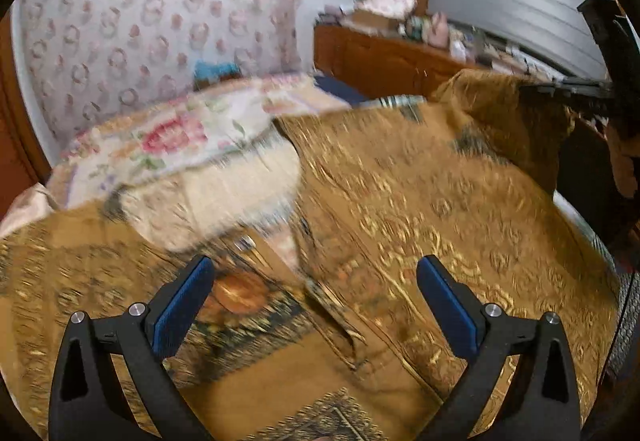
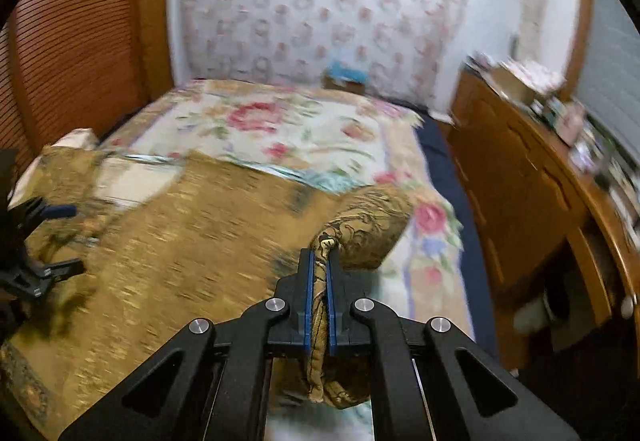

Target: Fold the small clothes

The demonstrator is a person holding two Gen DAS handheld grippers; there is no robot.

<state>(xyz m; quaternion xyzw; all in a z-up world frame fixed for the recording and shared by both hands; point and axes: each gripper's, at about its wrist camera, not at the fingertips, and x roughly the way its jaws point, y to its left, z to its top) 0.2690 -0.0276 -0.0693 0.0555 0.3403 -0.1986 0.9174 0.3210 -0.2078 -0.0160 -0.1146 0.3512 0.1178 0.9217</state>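
Right gripper (image 2: 319,253): jaws closed on a bunched edge of the gold patterned garment (image 2: 192,241); the pinched fold runs up between the blue pads (image 2: 307,301) and bulges just beyond them. Left gripper (image 1: 314,301): jaws wide apart, holding nothing, hovering above the garment (image 1: 420,209); contact cannot be told through the blur. Taking the floral bedspread (image 2: 280,129) as landmark, the garment lies spread over its near part, stretching leftward from the right gripper toward the left gripper (image 2: 40,245). Judgement: the free left-side edge sits nearer the left gripper, so the next grasp falls to it.
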